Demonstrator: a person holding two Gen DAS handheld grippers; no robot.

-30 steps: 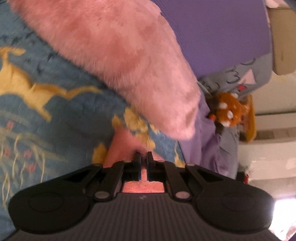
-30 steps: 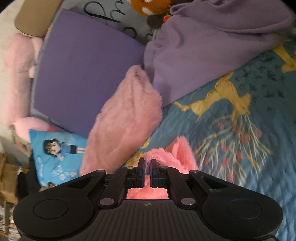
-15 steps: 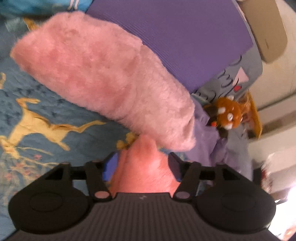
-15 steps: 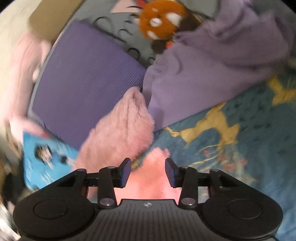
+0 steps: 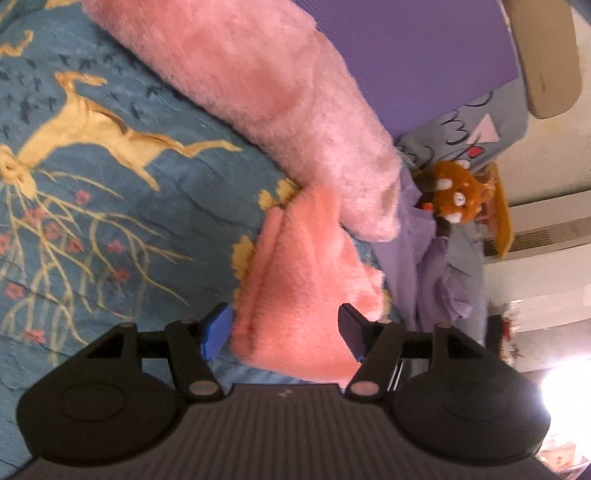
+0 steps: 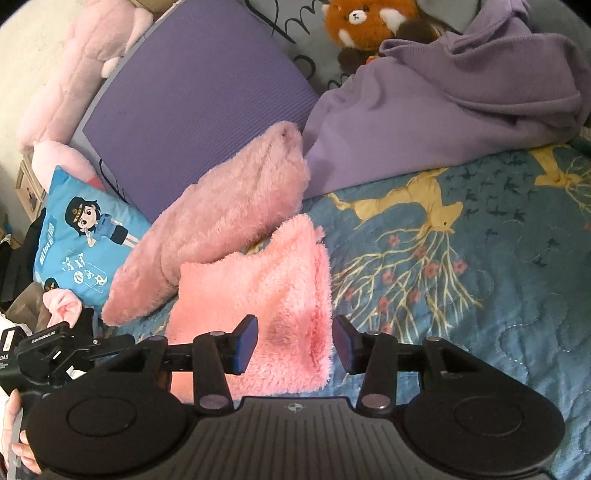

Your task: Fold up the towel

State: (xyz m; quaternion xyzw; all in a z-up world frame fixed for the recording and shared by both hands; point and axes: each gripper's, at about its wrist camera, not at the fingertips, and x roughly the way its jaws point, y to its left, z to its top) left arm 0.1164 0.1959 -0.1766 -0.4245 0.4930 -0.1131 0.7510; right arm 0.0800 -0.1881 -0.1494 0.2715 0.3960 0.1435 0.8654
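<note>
Right wrist view: folded pink towel (image 6: 266, 299) lies on the bedspread (image 6: 461, 258), both grippers' jaws spread apart.

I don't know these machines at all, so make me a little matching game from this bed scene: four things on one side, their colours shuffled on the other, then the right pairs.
Things:
1. folded fluffy towel
2. soft toy animal
3. crumpled sweatshirt
4. bedspread

Colours:
A. blue with yellow deer
B. lilac
C. bright pink
D. orange-brown with white patches

Pairs: 1-C, 2-D, 3-B, 4-A.

Both pairs of tongs, left tongs and right tongs, stand open around the towel.
</note>
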